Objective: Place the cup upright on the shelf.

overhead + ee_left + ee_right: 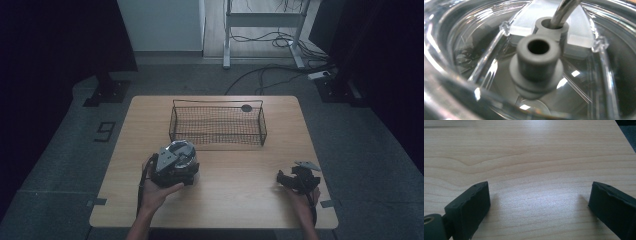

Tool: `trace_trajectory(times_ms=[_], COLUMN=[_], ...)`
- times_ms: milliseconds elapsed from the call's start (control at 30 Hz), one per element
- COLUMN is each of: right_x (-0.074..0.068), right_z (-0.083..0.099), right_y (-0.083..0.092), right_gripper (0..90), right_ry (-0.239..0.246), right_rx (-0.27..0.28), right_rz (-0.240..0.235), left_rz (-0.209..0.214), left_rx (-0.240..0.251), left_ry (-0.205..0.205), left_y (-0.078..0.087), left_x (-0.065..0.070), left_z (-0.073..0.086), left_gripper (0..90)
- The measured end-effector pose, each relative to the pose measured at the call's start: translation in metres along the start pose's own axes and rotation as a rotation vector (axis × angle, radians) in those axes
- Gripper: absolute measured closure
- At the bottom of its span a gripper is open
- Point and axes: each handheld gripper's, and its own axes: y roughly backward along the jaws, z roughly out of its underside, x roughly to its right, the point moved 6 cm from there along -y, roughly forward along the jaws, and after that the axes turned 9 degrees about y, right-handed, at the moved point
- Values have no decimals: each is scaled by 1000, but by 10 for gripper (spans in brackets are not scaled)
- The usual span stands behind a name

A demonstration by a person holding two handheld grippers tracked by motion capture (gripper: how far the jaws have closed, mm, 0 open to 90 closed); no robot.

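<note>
A: High view, item count: one wooden table [240, 200], one black wire basket [217, 125] toward its far edge, one clear container [181, 152] in front of the basket's left end, two grippers. Where are they?

B: Left gripper [172, 167] sits against the near side of the clear container, held by one hand [157, 192]. Right gripper [295, 179] rests low near the table's right edge, well apart from the container and the basket.

A: Left gripper view?

B: Clear container [486, 57] seen very close: ribbed transparent walls, two grey tubular fittings, the nearer [537, 65] in front of the farther [552, 27], and one metal rod [564, 11] entering the farther. Jaw state cannot be told.

A: Right gripper view?

B: Right gripper [539, 202] with two black jaws set wide apart, gripping nothing, bare wood grain of the table [531, 157] between them
</note>
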Motion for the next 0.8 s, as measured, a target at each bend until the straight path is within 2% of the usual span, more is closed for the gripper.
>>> trace_trajectory(times_ms=[300,800], right_x=[0,0], right_z=[0,0], right_y=[0,0], right_gripper=[35,35], right_ry=[0,0], right_rx=[0,0], right_rz=[0,0], left_rz=[-3,-18], left_rx=[-1,-26], left_ry=[3,-15], left_y=[-2,-8], left_x=[-1,0], left_z=[-6,-6], left_gripper=[37,37])
